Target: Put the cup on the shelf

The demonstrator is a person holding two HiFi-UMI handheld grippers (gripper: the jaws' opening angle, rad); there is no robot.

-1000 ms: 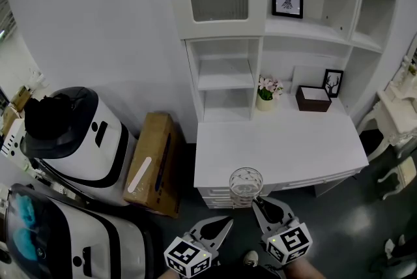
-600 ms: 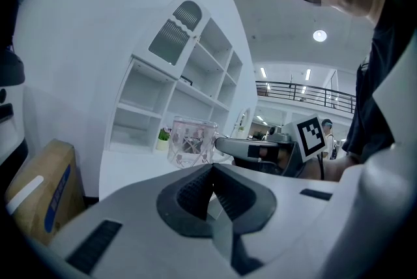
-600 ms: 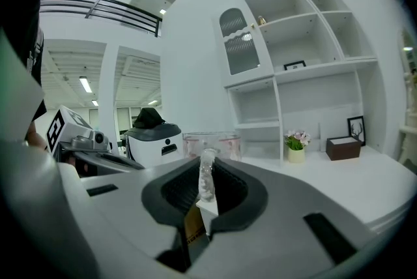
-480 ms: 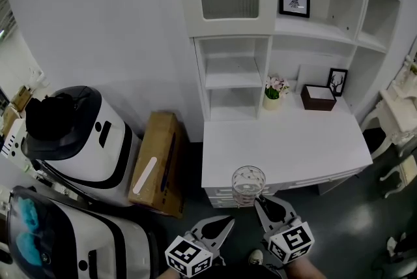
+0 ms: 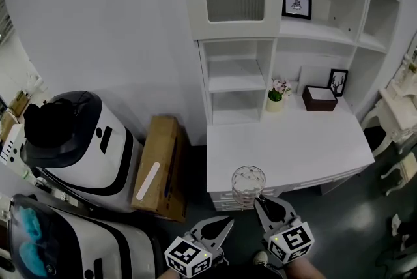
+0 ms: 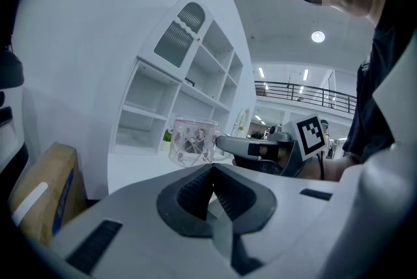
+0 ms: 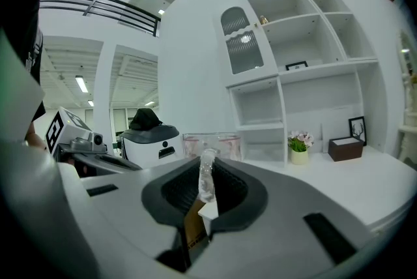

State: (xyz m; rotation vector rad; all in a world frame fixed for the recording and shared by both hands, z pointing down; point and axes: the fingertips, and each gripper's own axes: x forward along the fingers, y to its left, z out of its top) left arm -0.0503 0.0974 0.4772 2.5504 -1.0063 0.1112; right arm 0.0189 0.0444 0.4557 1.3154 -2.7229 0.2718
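The clear glass cup (image 5: 247,185) hangs just ahead of the right gripper (image 5: 264,203), whose jaws are clamped on its handle. From the head view it shows against the near edge of the white desk (image 5: 293,147). The left gripper (image 5: 223,225) sits beside it, jaws pressed together on nothing. Past the cup the desktop lies bare up to a flower pot (image 5: 276,99) and a brown box (image 5: 319,98) at the back. Open shelf bays (image 5: 238,75) rise ahead-left. A cardboard box (image 5: 159,167) stands off to the left, its label too small to read.
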